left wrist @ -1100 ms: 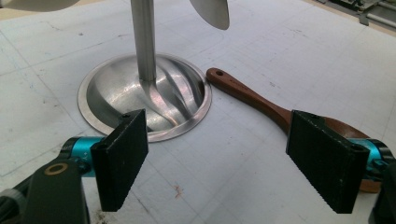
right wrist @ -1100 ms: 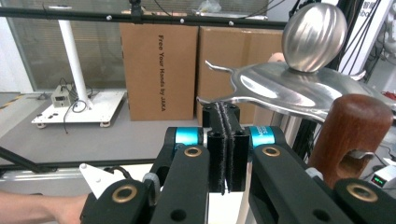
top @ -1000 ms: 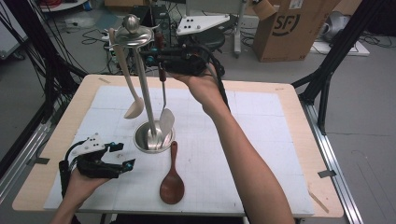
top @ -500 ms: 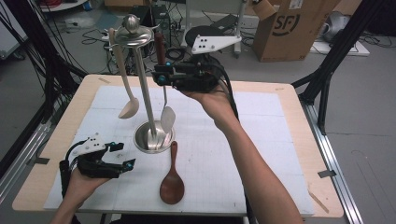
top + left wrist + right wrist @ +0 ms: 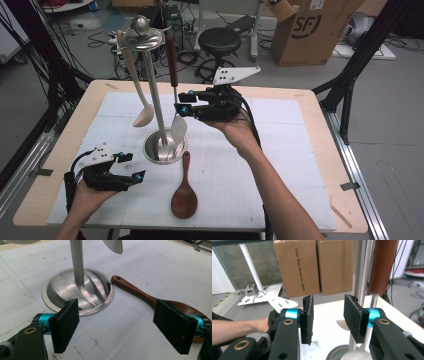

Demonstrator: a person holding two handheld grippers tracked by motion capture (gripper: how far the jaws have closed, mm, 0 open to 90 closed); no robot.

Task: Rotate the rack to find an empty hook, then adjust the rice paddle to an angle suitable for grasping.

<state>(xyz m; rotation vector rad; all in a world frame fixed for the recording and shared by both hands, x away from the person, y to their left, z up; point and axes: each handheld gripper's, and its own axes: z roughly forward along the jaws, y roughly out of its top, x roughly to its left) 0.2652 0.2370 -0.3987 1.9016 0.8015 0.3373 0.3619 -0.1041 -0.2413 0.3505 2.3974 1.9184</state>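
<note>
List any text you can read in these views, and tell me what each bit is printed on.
"SF", partly cut off by the flap: on the cardboard box on the floor beyond the table, high view.
"Free Your Hands by JAKA", printed sideways: on the left cardboard box in the right gripper view.
No readable text on the utensils, stand or grippers.

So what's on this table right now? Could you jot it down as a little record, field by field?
Stand: tall polished steel utensil stand, round dished base
Hanging: cream plastic spoon; steel spatula with brown wooden handle
Lying flat: dark brown wooden spoon, beside the base
Left hand-held gripper: open, low near the table, aimed at base and wooden spoon
Right hand-held gripper: open, raised beside the spatula's shank, holding nothing
Surface: white gridded mat on a wooden table
</note>
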